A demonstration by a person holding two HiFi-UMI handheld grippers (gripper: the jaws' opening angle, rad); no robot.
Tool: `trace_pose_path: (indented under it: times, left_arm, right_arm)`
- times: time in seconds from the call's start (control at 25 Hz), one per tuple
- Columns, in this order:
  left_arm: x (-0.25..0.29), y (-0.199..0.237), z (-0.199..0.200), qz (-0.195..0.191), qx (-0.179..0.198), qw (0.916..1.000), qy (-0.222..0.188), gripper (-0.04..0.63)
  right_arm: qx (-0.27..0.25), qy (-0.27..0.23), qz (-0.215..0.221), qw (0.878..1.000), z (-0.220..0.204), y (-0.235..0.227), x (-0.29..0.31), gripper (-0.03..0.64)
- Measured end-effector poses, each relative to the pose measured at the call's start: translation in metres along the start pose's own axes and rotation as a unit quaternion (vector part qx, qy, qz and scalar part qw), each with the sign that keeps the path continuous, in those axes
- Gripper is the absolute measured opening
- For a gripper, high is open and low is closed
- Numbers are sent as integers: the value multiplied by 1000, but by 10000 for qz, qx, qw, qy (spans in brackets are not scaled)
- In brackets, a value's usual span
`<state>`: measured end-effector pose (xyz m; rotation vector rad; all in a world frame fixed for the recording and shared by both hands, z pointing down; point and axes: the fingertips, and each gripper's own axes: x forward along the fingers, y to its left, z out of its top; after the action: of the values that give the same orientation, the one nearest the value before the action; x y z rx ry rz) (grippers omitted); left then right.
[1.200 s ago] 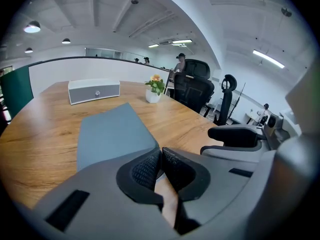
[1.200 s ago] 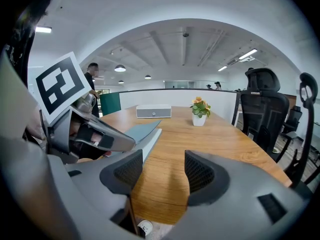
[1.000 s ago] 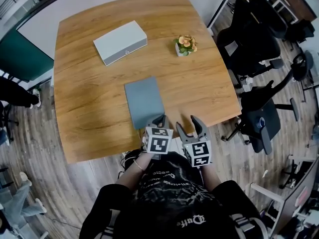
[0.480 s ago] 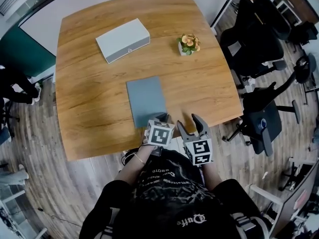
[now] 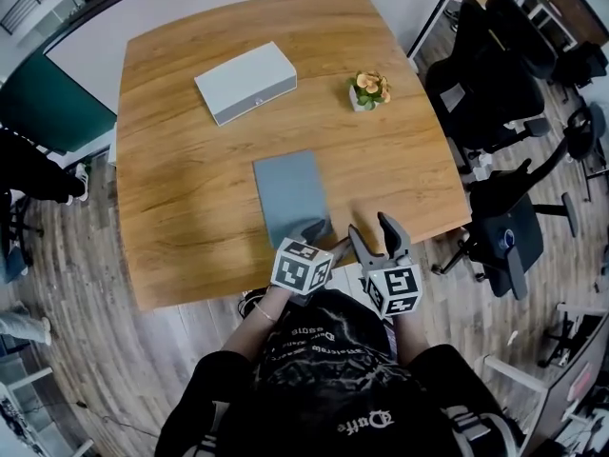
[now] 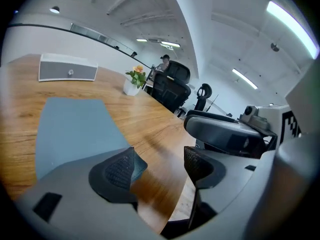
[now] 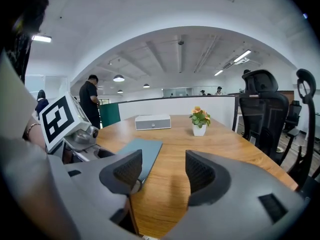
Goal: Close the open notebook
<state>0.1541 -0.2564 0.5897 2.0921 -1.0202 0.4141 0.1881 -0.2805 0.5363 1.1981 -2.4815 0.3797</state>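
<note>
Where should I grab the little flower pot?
Probably pinch the white pot by its sides, below the flowers, coming in level from the near side. It stands upright and alone; a grab from above would crush the flowers.

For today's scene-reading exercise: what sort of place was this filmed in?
Probably an open-plan office: black wheeled office chairs stand beside a large wooden table, under long ceiling strip lights.
</note>
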Motion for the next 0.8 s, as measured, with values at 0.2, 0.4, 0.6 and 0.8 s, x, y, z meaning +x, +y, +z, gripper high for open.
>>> trace_pose_path:
  times: [0.2, 0.4, 0.6, 0.8]
  left_arm:
    - [-41, 23, 12, 333, 235, 9980, -490, 313]
    - [-103, 55, 26, 784, 207, 9902, -1138, 311]
    - [-162, 79, 35, 1106, 335, 9801, -1613, 311]
    - [-227, 98, 38, 1600, 501, 9602, -2235, 311]
  right_arm:
    - [-92, -199, 27, 9998, 17, 16, 4, 264]
    - [-85, -227, 140, 9996, 26, 48, 14, 265]
    - [-339, -475, 213, 9981, 49, 86, 18, 265]
    - [-661, -654, 396, 9949, 65, 129, 17, 268]
